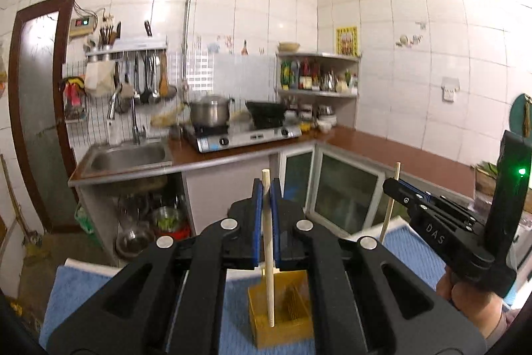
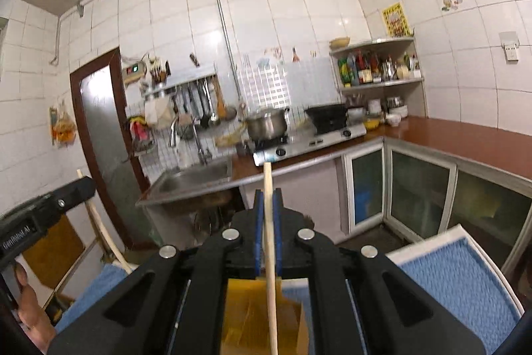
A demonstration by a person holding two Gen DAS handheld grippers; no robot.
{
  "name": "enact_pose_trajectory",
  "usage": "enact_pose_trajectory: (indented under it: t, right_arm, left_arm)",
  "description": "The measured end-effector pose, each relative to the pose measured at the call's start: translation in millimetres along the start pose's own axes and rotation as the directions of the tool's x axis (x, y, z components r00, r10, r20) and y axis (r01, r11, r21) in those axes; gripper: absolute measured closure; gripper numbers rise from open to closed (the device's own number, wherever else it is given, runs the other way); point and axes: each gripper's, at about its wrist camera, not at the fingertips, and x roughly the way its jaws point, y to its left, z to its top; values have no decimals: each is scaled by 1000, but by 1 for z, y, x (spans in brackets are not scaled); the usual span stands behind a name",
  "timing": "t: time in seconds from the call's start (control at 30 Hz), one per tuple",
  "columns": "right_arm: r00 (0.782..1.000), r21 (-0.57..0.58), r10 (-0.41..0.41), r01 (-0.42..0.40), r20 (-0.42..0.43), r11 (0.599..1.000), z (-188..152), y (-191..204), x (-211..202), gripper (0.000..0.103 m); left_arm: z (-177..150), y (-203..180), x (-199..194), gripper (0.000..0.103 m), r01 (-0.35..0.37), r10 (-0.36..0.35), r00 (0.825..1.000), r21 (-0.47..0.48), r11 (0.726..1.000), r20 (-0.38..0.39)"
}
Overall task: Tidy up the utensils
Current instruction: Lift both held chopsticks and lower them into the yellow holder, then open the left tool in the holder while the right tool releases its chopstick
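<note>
A blue terry towel (image 1: 76, 298) is covering the table, one towel under one yellow box (image 1: 282, 315) with squared walls. Two black grippers are hanging above it, each clamping a single chopstick. The left gripper (image 1: 266, 188) is pinching one pale, round wooden chopstick (image 1: 268, 262) upright between blue pads, its lower end reaching down over the box. The right gripper (image 2: 267, 198) is squeezing the second chopstick (image 2: 270, 271) the same way, above the box's yellow wall.
</note>
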Motion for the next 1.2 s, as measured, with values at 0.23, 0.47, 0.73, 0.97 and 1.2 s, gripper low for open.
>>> enact_pose_trajectory:
  t: [0.23, 0.47, 0.73, 0.97, 1.2]
  right_arm:
    - [999, -46, 6, -4, 46, 999, -25, -2, 29, 97]
    - [997, -37, -1, -2, -77, 999, -78, -22, 62, 97]
    - [980, -31, -25, 19, -197, 999, -104, -31, 74, 96]
    - [972, -14, -32, 29, -234, 999, -101, -38, 50, 52]
    - [957, -65, -115, 101, -265, 993, -103, -38, 9, 45]
  left_arm:
    - [-42, -2, 54, 99, 15, -15, 999, -3, 1000, -31]
    - [-92, 8, 86, 99, 5, -8, 992, -24, 1000, -128]
    - [-122, 21, 106, 97, 0, -24, 966, -93, 996, -257]
    - [-120, 34, 83, 41, -42, 3, 959, -134, 990, -282]
    - [-125, 47, 37, 13, -126, 86, 946, -110, 986, -314]
